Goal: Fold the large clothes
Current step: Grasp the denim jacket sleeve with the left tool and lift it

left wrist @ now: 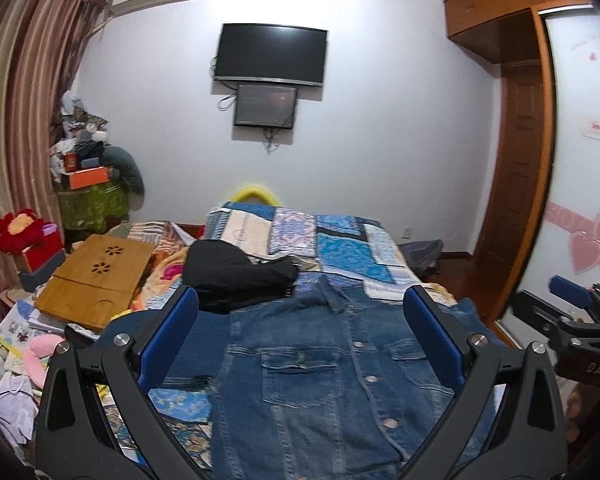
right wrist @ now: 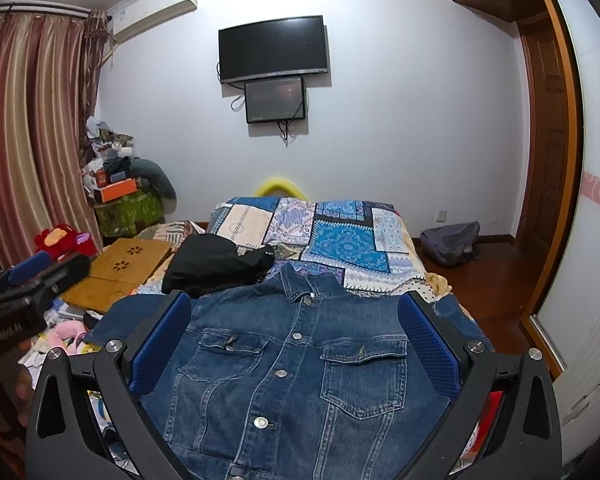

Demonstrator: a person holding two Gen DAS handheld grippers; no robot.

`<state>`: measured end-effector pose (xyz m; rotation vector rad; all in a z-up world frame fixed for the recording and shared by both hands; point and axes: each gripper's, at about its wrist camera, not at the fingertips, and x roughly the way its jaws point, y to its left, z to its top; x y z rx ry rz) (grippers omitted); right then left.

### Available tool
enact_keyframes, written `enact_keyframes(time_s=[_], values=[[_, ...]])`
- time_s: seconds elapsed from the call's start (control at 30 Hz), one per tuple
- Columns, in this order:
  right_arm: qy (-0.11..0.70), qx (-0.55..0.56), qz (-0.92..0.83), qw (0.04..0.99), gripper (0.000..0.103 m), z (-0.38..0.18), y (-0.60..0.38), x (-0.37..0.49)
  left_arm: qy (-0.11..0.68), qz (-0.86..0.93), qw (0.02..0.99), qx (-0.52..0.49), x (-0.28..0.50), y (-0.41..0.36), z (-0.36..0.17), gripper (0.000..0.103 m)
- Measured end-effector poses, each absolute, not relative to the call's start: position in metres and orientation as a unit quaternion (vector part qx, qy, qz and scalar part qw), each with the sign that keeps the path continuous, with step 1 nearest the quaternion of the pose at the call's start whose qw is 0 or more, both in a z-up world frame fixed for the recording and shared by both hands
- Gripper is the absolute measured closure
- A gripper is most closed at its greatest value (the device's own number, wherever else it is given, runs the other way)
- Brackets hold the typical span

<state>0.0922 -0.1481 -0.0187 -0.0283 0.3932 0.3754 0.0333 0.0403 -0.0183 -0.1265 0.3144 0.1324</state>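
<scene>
A denim jacket lies spread flat, buttoned front up, across the lower centre of the frame on the patchwork bedspread, no fold yet made. Left gripper and right gripper hover above it, fingers spread wide and empty; all folding appears still ahead.

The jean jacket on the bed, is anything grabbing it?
No. The denim jacket lies flat, buttoned, unheld. The left hand-held gripper and right hand-held gripper both hover open above it.

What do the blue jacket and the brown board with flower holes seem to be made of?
The jacket looks like denim: faded blue weave, pale stitched seams, dull metal snap buttons. The board looks like bamboo or light wood with a smooth finish: warm tan colour, faint grain and cleanly cut flower holes. The exact kind cannot be told.
</scene>
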Motion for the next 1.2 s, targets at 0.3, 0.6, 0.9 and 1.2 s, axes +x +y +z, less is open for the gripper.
enact_keyframes(time_s=[0.3,0.6,0.9,1.2], values=[[0.226,-0.024,0.170,0.959,0.000,-0.029,-0.138,0.127,0.182,0.170,0.965,-0.088,0.067,0.134,-0.051,0.000],[0.282,-0.043,0.145,0.947,0.000,-0.054,-0.125,0.171,0.305,0.267,0.890,-0.207,0.094,0.273,-0.149,0.000],[0.341,-0.029,0.139,0.929,0.000,-0.076,-0.115,0.203,0.369,0.238,0.806,-0.397,0.089,0.368,-0.252,0.002],[0.371,-0.045,0.138,0.917,0.000,-0.087,-0.100,0.220,0.374,0.206,0.736,-0.526,0.098,0.421,-0.325,0.029]])
